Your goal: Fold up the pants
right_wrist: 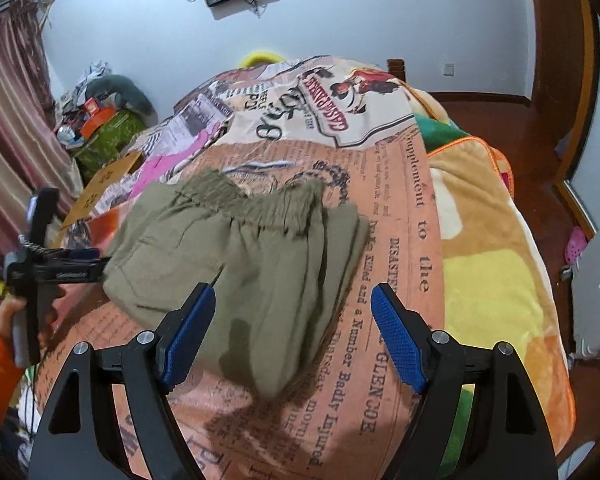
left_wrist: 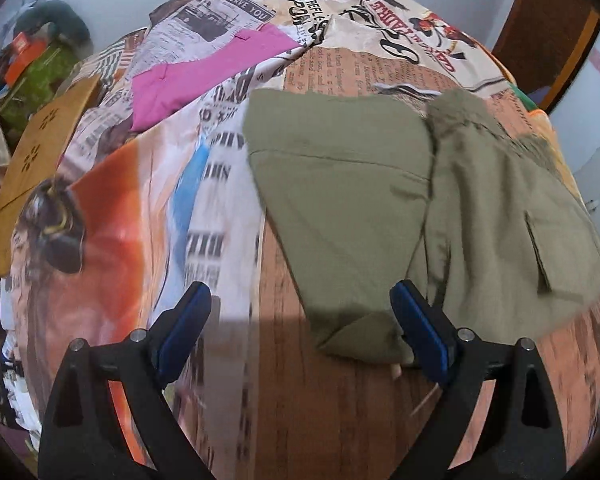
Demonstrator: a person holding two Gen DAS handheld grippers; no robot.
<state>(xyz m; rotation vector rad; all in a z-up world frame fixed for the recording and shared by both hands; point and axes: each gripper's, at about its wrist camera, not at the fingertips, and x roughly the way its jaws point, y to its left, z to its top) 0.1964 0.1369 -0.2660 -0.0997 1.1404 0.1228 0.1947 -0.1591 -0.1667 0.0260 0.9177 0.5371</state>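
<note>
The olive pants (right_wrist: 240, 248) lie folded on the bed (right_wrist: 416, 208), waistband toward the far wall, long axis running toward the cameras. Left tongs (left_wrist: 302, 320) and right tongs (right_wrist: 292, 320) both gape, holding nothing.

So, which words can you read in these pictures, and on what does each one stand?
All stand on the printed bedsheet:
"supplement to the"
"DISASTER", cut off
"GLENCOE"
"a Number Badly Injured"
"TO SERVE YOU"
Red banner: upside down, not sure.
Small print: blurred.
Olive pants, pink cloth: no text.
</note>
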